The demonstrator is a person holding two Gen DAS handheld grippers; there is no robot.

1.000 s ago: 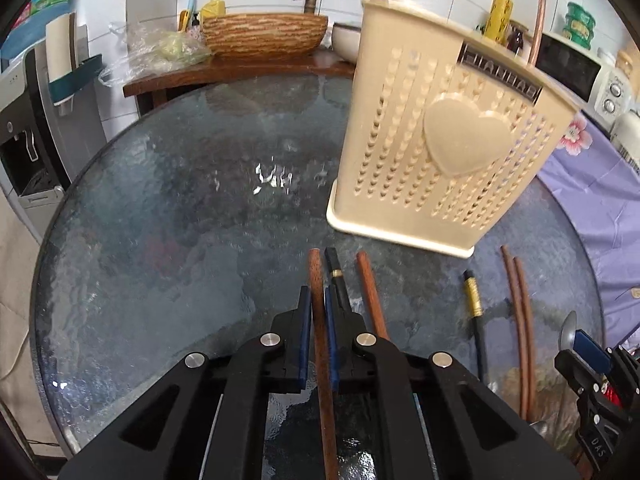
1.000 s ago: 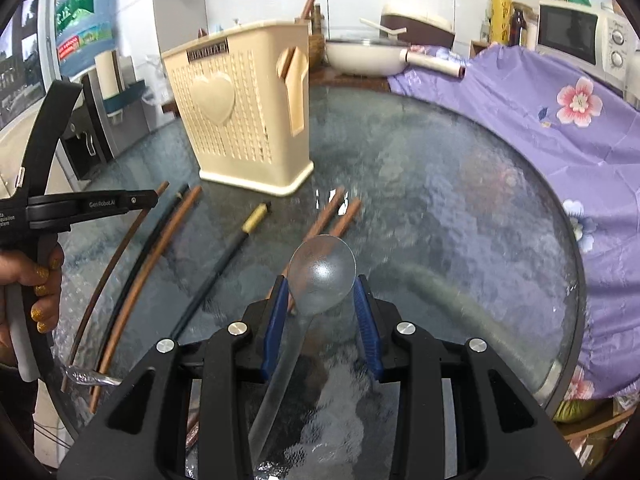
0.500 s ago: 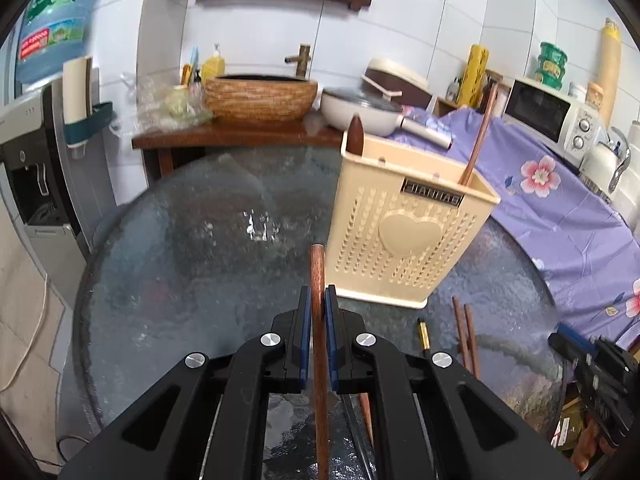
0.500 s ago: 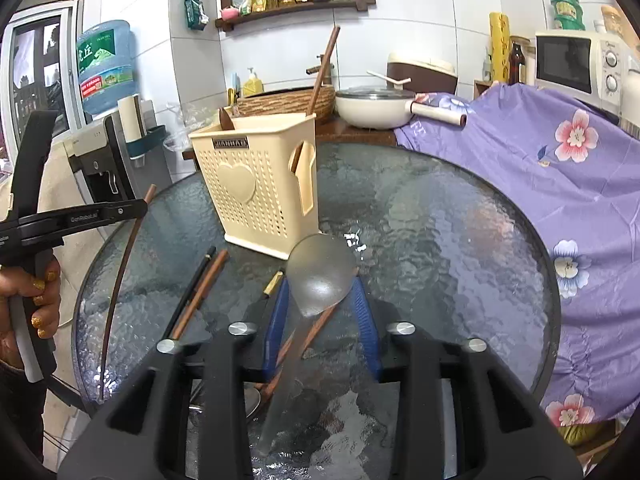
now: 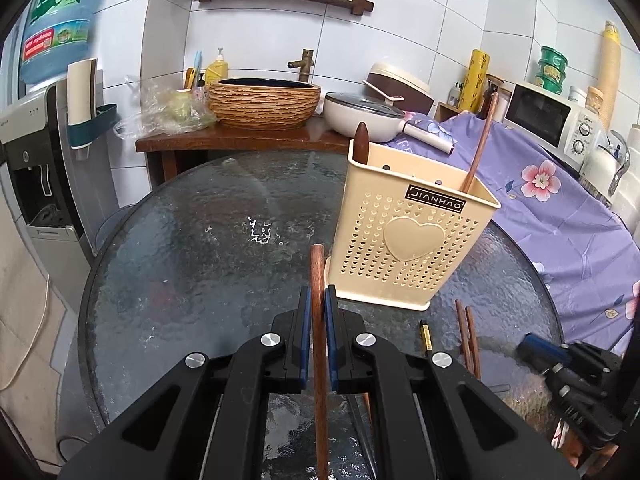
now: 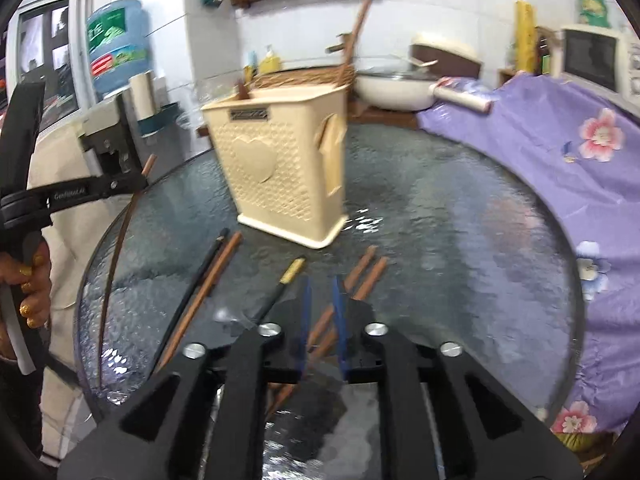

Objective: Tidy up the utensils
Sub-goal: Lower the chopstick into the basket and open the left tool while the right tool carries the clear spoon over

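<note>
Left wrist: bare glass table (image 5: pixel 192 248) left of cream utensil holder (image 5: pixel 404 248).

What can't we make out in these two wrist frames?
- Left tool clamps a brown chopstick; its lower end is cut off by the left view's bottom edge.
- Inside of the beige holder: hidden by its walls in both views.
- Holder label: motion blur in the right view.
- Right tool: blur; whether its pads touch anything is unclear.
</note>
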